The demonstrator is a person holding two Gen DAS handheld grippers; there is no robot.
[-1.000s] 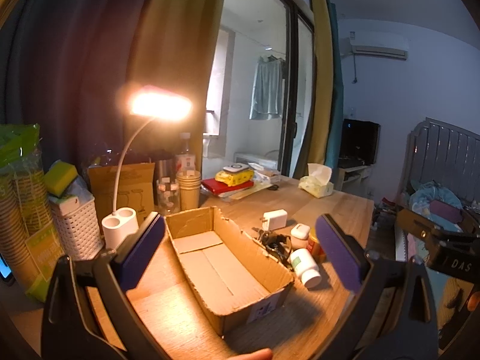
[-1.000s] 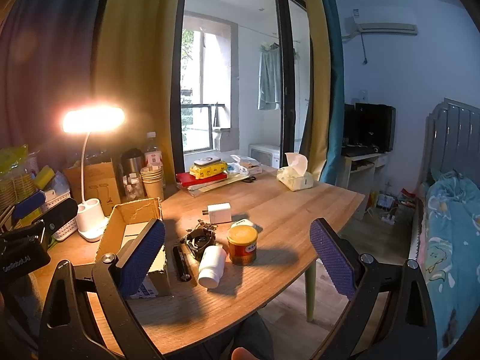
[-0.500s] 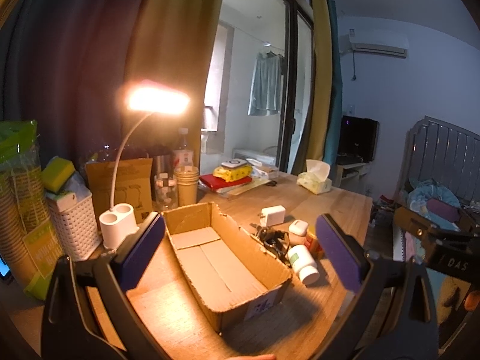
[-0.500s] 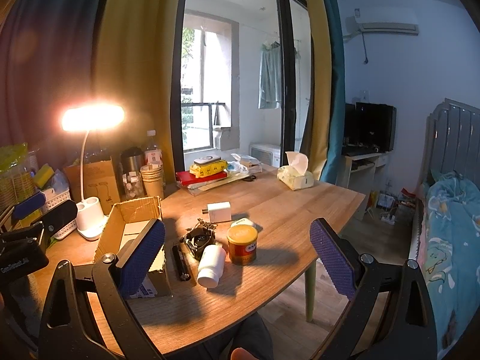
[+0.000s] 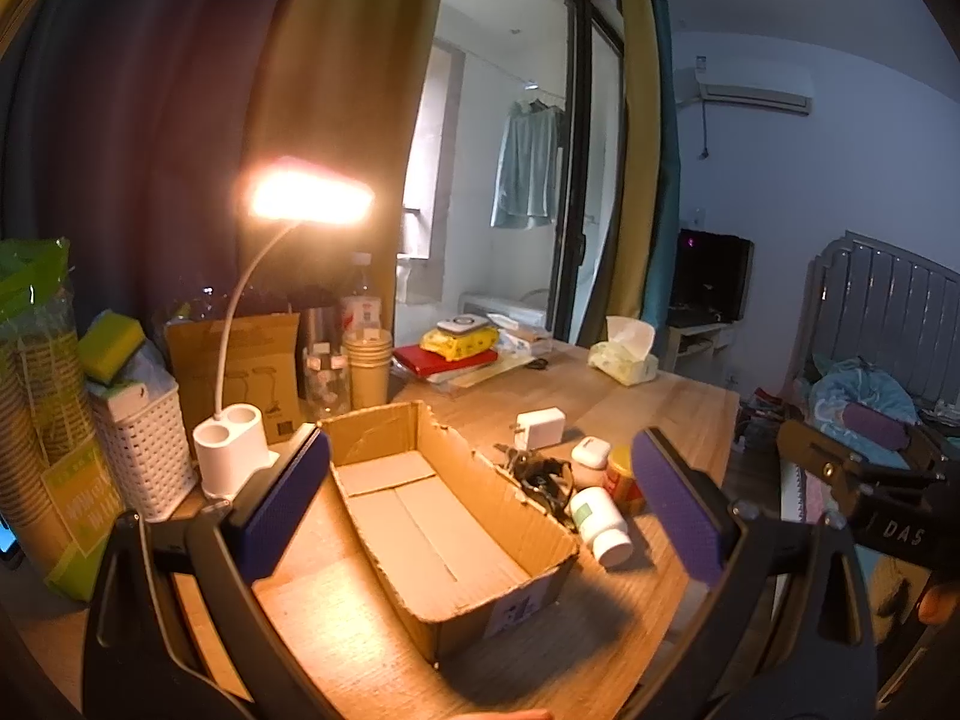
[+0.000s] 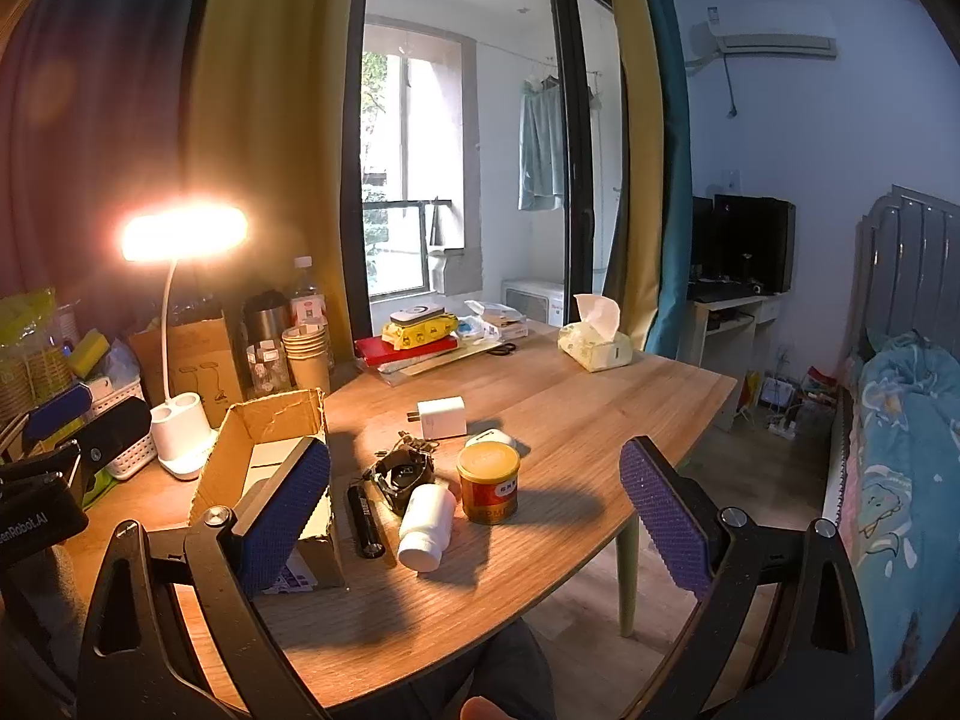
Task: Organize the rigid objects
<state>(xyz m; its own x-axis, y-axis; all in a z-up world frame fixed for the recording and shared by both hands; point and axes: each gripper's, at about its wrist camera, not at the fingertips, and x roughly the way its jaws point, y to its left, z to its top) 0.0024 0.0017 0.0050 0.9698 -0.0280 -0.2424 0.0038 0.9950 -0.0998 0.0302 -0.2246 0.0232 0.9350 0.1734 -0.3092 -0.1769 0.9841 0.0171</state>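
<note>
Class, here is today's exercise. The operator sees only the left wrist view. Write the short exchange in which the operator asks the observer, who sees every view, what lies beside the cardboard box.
Operator: I see a white bottle lying beside the cardboard box. Is anything hidden behind the box wall?
Observer: Yes. In the right wrist view, a black flashlight lies on the table between the box and the bottle.
Operator: Is the right gripper holding anything?
Observer: No. The right gripper is open. Its fingers are wide apart with nothing gripped between them.
</note>
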